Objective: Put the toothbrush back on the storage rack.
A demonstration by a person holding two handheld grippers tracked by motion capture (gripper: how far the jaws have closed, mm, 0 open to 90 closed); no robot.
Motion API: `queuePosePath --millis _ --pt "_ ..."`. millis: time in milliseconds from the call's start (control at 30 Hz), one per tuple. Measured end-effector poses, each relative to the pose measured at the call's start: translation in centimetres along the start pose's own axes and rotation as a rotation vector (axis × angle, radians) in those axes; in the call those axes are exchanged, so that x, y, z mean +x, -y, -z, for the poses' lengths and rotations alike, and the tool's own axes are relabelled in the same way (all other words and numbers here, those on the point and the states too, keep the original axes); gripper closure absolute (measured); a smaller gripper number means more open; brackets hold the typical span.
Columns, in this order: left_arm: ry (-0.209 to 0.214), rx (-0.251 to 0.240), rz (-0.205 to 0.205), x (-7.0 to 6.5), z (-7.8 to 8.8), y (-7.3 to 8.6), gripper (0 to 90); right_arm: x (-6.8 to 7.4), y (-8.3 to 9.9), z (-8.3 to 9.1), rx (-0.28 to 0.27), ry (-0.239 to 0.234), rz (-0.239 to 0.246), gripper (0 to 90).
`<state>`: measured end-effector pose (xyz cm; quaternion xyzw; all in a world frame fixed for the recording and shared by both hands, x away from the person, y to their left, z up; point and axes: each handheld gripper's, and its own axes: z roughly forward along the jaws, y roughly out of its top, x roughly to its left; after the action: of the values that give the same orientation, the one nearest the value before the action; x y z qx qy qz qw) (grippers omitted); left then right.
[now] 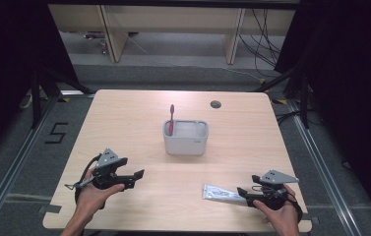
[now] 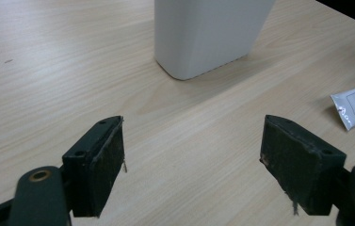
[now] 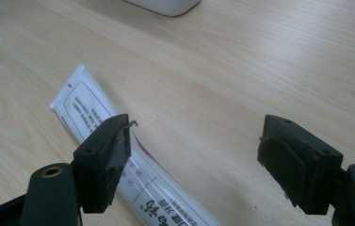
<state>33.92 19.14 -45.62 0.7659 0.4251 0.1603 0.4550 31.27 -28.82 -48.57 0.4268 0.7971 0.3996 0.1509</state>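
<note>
In your right gripper view the tube point(image 3: 118, 155) runs off the bottom edge, so its cap end is out of sight, and one of your own jaws sits in front of part of its print, which is too small to read. The holder point(image 3: 163, 5) is cut off at the top there, just its base showing. In your left gripper view the holder's rim is out of frame too, and the tube enters at the right edge as a crimped end.

Your right gripper point(image 3: 194, 155) has its jaws spread wide with bare table point(image 3: 269, 66) between them; one jaw stands over the tube, but whether it touches you cannot tell. It grips nothing. From above, the tube point(image 1: 221, 192) lies flat near the front edge, right of centre, with your right gripper point(image 1: 244, 192) at its near end.

Your left gripper point(image 2: 194, 160) is spread wide too (nothing between the pads), held over the wood well apart from the tube. A toothbrush point(image 1: 171, 119) stands upright in the holder's left side, mid-table.
</note>
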Motion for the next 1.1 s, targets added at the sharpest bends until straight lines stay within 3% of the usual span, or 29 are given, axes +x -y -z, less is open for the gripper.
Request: queuePosePath --millis 67,200,233,367,400,433,500,567,600,633,733,767,867,900,1100 --pt "0.0 0.017 -0.011 0.0 0.3 0.4 21.5 0.0 0.0 0.0 -0.001 0.001 -0.001 26.2" --pt "0.003 0.002 -0.004 -0.3 0.6 1.0 21.3 0.0 0.0 0.1 0.004 0.006 -0.001 26.2" --pt "0.003 0.014 -0.009 -0.3 0.7 1.1 21.3 -0.2 0.0 0.1 -0.007 0.013 0.031 26.2" --pt "0.006 0.008 -0.009 -0.5 1.0 1.6 21.3 0.0 0.0 0.0 -0.001 0.004 -0.002 26.1" --pt "0.003 0.016 -0.014 -0.5 1.0 1.7 21.2 -0.2 0.0 0.0 -0.005 0.013 0.029 26.2" --pt "0.009 0.011 -0.012 -0.6 1.0 1.8 21.2 0.0 0.0 0.0 -0.002 0.004 0.001 26.2" --pt "0.011 0.022 -0.026 -0.7 1.0 2.0 21.2 0.0 0.0 0.0 -0.002 0.005 0.0 26.2" --pt "0.012 0.021 -0.023 -0.9 1.0 2.3 21.2 -0.2 0.0 0.1 -0.007 0.015 0.031 26.2" --pt "0.007 0.031 -0.029 -1.0 1.0 2.4 21.1 -0.2 0.0 0.1 -0.007 0.014 0.031 26.2" --pt "0.012 0.028 -0.034 -1.0 0.9 2.5 21.1 0.0 0.0 0.0 -0.003 0.005 0.0 26.2" --pt "0.012 0.051 -0.061 -1.2 1.1 2.8 21.1 -0.1 0.0 0.0 -0.001 0.004 0.013 26.2" --pt "0.017 0.04 -0.045 -1.4 1.0 2.9 21.1 0.0 0.0 0.0 -0.002 0.001 0.003 26.2" --pt "0.025 0.052 -0.067 -1.7 1.3 3.2 21.0 0.0 0.0 0.0 -0.002 0.004 0.0 26.2" --pt "0.025 0.042 -0.055 -1.9 1.3 3.3 21.0 0.0 0.0 0.1 0.0 0.015 0.0 26.1" --pt "0.039 0.061 -0.078 -2.4 1.9 4.1 21.0 -0.1 0.0 0.1 -0.002 0.015 0.008 26.2"
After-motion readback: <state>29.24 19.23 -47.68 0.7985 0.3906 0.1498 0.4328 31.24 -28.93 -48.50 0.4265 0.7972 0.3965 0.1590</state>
